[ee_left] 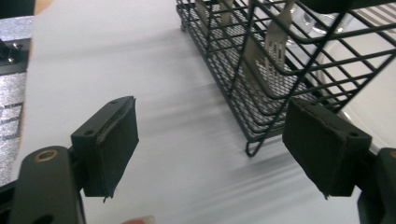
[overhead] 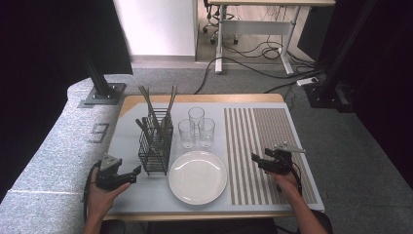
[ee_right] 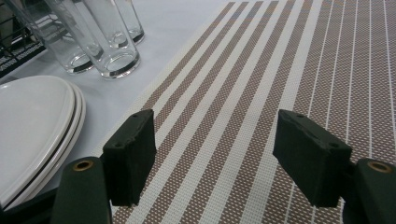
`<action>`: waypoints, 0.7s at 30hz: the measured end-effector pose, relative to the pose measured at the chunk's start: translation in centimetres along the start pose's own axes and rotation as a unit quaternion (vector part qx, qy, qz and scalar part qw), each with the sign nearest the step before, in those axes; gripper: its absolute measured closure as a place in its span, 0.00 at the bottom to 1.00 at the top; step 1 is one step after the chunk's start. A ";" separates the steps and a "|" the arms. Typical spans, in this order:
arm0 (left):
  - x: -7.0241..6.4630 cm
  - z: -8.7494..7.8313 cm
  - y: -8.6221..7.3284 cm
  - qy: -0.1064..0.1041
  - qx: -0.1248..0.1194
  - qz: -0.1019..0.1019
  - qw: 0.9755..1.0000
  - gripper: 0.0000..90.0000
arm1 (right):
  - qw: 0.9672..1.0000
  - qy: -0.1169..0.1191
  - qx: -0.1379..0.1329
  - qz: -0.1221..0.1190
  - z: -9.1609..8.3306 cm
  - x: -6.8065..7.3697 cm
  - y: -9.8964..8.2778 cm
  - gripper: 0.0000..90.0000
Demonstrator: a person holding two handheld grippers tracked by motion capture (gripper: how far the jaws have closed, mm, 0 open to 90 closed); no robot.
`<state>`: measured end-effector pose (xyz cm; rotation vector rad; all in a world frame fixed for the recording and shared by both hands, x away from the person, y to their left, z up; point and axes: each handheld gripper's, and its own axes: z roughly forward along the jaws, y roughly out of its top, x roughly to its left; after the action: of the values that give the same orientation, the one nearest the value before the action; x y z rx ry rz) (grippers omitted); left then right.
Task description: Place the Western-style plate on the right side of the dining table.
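Wire basket (overhead: 155, 148), black, sitting on the left part of the table (overhead: 131, 190), long axis running away from the person toward the far edge, cutlery (overhead: 160, 109) standing handles-up inside and fanning outward at the top. In the left gripper view, near corner foot of the basket just ahead and to the right of the pads, fork tines visible through the mesh.

Left gripper (overhead: 131, 174): wide open, nothing between the pads, touching nothing, hovering over bare white tabletop just beside the basket's near end, pointing toward it.

Right gripper (overhead: 257, 161): also spread wide, empty, hovering over the striped placemat (overhead: 272, 141) on the right side, aimed left toward the middle.

Further out: white plate (overhead: 197, 177) between the two grippers, right next to the basket; looks like a stack of two in the right gripper view. Three clear glasses (overhead: 196, 127) bunched together beyond the plate, upright, near the placemat's left edge.
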<state>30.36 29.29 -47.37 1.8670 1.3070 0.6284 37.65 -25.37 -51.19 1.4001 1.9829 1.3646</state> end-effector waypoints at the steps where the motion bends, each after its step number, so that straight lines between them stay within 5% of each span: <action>1: -0.3 -0.1 0.1 0.012 -0.007 0.004 1.000 0.22 | 1.000 0.000 0.001 -0.001 0.0 0.0 0.0 0.33; 3: -0.7 -0.4 0.4 0.024 -0.029 0.003 0.999 0.29 | 1.000 0.005 0.003 0.002 -0.1 0.0 0.0 0.34; 5: -0.9 -0.8 0.7 0.015 -0.046 -0.001 0.999 0.28 | 1.000 0.010 0.000 0.008 -0.3 -0.1 0.0 0.35; 16: -1.8 -1.0 0.9 -0.008 -0.010 -0.001 1.000 0.27 | 1.000 0.005 -0.007 0.009 -0.5 -0.3 0.1 0.34; 21: -2.3 -1.6 1.2 -0.020 -0.017 -0.004 1.000 0.27 | 1.000 0.006 -0.010 0.016 -0.4 0.2 0.1 0.35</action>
<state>28.99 27.40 -45.40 1.8367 1.2690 0.6036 37.28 -25.37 -50.86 1.4234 1.9564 1.4075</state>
